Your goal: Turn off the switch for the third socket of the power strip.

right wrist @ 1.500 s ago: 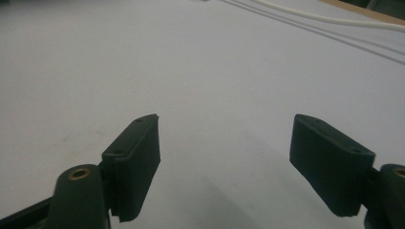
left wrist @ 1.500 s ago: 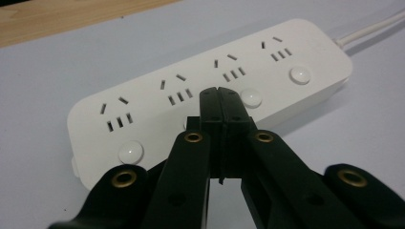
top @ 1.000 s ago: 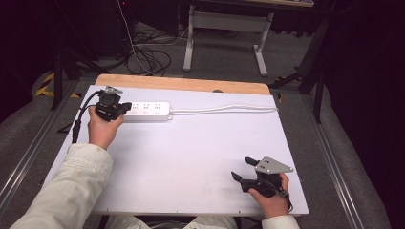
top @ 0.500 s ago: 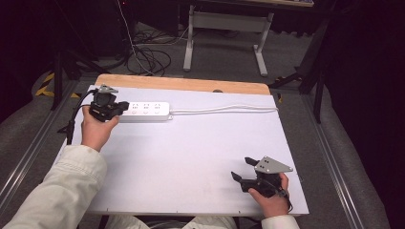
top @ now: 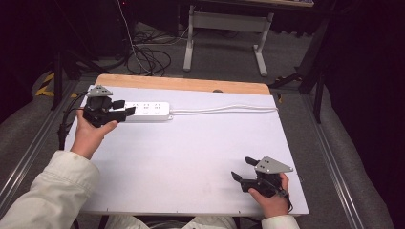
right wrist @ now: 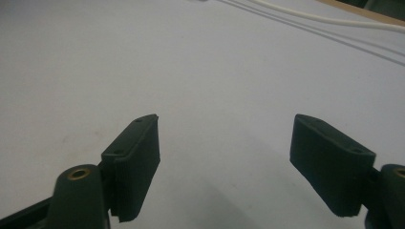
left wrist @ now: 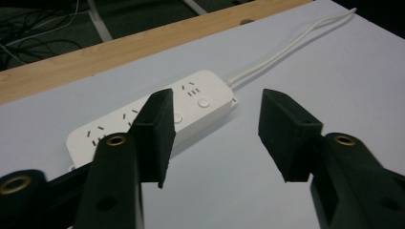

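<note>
White sheeting covers the flat table (top: 191,157), with a bare wooden strip (top: 191,84) along its far edge and dark floor with loose cables beyond. Taken as the landmark, a white oblong plastic power strip (top: 148,110) lies flat on the table near that wooden strip, and its white cord (top: 224,109) runs off from one end along the sheeting. The left gripper (top: 125,109) hovers at the strip's other end, just above and beside it; its jaws have just been opening and now stand spread with nothing between them, the strip lying beyond the pads (left wrist: 155,131) in the left gripper view. The right gripper (top: 242,168) sits well apart from the strip, at the near side of the table, jaws spread wide over bare sheeting, holding nothing.
</note>
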{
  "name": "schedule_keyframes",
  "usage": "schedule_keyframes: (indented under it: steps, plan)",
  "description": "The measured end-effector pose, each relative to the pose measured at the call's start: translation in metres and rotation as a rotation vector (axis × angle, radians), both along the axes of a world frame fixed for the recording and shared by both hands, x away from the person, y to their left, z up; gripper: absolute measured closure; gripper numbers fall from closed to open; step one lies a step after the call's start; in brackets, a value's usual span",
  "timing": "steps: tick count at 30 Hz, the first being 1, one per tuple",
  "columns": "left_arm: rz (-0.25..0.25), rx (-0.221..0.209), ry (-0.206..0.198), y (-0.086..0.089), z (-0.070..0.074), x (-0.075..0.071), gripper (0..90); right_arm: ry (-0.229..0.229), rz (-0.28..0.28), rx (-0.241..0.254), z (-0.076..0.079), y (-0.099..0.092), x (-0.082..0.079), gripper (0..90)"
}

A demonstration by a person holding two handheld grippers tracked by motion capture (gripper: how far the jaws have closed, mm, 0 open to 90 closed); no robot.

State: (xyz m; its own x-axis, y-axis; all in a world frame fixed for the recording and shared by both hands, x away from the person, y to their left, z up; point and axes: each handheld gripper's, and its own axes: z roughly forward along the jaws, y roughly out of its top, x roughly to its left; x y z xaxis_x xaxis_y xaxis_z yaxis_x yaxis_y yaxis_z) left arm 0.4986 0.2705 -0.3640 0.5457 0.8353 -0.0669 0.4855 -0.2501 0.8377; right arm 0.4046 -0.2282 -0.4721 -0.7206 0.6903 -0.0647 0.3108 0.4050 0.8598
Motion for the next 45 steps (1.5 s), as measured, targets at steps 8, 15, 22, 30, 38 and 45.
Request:
schedule_keyframes:
  steps: [8, 15, 22, 30, 38, 45]
  plan:
    - [-0.081, 0.004, -0.064, 0.002, 0.010, -0.033, 30.8, 0.000, -0.002, 0.000, 0.000, 0.000, -0.001, 26.0]
    - [-0.140, -0.020, -0.103, 0.005, 0.006, -0.059, 24.2, -0.001, 0.001, 0.004, 0.001, 0.000, -0.001, 25.9]
    - [-0.189, -0.052, -0.124, 0.010, -0.003, -0.080, 20.1, -0.004, -0.001, 0.004, 0.001, 0.001, -0.001, 25.9]
    - [-0.171, -0.017, -0.190, 0.010, -0.016, -0.101, 21.4, -0.003, 0.000, 0.002, 0.001, 0.001, -0.001, 25.9]
    - [-0.168, -0.058, -0.207, 0.016, -0.040, -0.112, 19.2, -0.002, 0.000, 0.001, 0.001, 0.001, -0.001, 25.9]
    - [-0.198, -0.061, -0.181, 0.020, -0.062, -0.116, 18.2, -0.001, 0.002, -0.008, 0.001, 0.002, -0.002, 25.3]
